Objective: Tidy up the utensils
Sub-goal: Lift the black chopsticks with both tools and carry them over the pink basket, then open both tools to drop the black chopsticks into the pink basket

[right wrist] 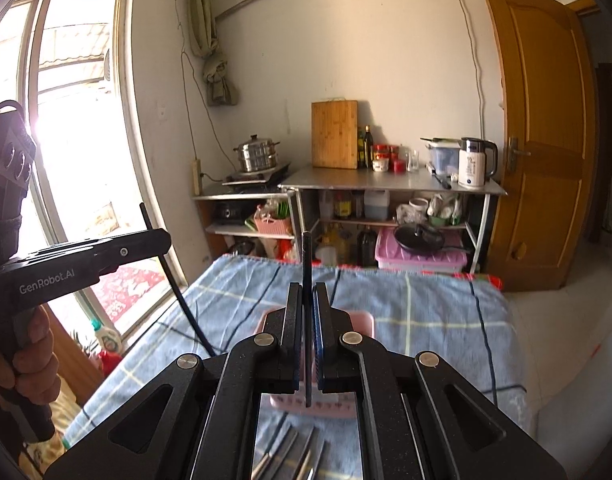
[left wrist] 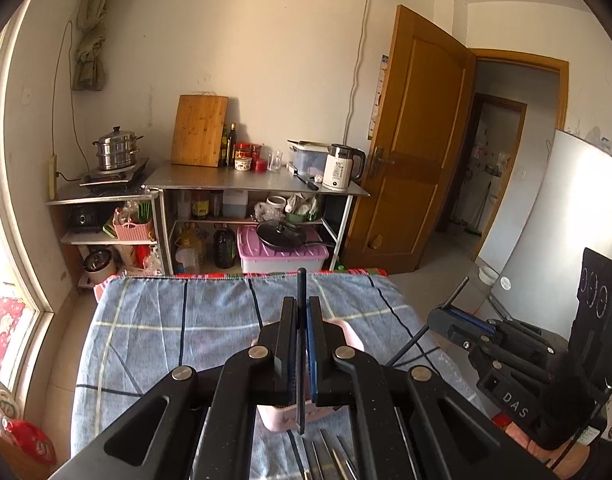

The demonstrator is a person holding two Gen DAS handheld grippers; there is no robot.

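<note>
Black gripper linkages fill the bottom of both wrist views. Between them, at the very bottom edge of the left wrist view, several loose chopsticks [left wrist: 326, 456] lie side by side on the blue checked cloth [left wrist: 153, 320]; the right wrist view shows the same bundle low in its frame.

Just beyond, the left gripper [left wrist: 301, 312] has its fingers clenched on a single dark chopstick [left wrist: 301, 284], which stands upright between the pads and pokes out above the tips at mid-frame and below the pads lower down. The right gripper [right wrist: 307, 300] is clamped the same way on its own dark chopstick [right wrist: 306, 256], also upright. Each gripper shows in the other's view — the right one at the right edge of the left wrist view, the left one at the left edge of the right wrist view, gripped by a hand [right wrist: 29, 360] at lower left, its stick slanting down toward the cloth.

Under and behind the fingers sits a pink basket [right wrist: 362, 320] on the cloth, mostly hidden by the grippers.

Past the far edge of the table, in the middle of both views, stands a metal shelf unit [left wrist: 257, 184] — a cutting board [left wrist: 199, 132], bottles, jars and a white kettle [left wrist: 338, 168] on top, a pink storage box [left wrist: 281, 256] with a black pan on it below. A steamer pot [left wrist: 115, 148] sits left of it, and a wooden door [left wrist: 418, 140] stands to the right.
</note>
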